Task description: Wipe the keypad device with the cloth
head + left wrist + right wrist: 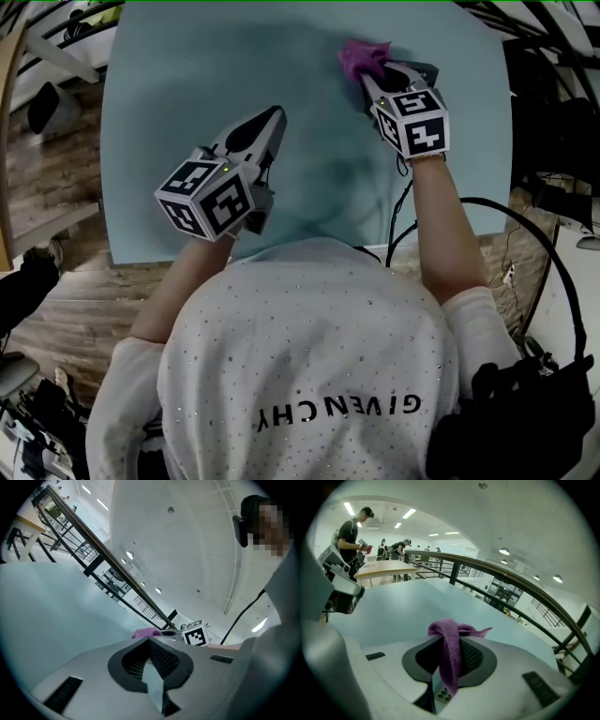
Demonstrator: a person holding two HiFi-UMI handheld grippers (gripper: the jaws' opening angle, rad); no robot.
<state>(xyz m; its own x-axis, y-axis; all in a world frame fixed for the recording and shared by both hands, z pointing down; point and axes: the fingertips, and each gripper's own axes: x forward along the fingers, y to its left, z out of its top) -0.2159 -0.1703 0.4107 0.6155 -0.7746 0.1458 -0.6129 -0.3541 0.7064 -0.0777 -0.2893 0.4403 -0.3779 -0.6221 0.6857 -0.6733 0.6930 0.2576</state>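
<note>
A purple cloth [364, 56] sticks out past the tips of my right gripper [377, 79] at the far right of the light blue table [169, 112]. That gripper is shut on the cloth [450, 653], which hangs down between its jaws. Just under and to the right of it lies the dark keypad device [427, 69]; a few of its buttons [439, 695] show through the gap below the jaws. My left gripper [272, 120] hovers over the table's middle, well left of the device, shut with nothing in it. From the left gripper [152, 670] view the cloth [145, 633] is a small purple patch.
A black cable [403, 202] runs from the device towards the table's near edge. Wooden floor and clutter surround the table. A dark railing [497, 576] passes behind it, with people at desks [379, 566] far off.
</note>
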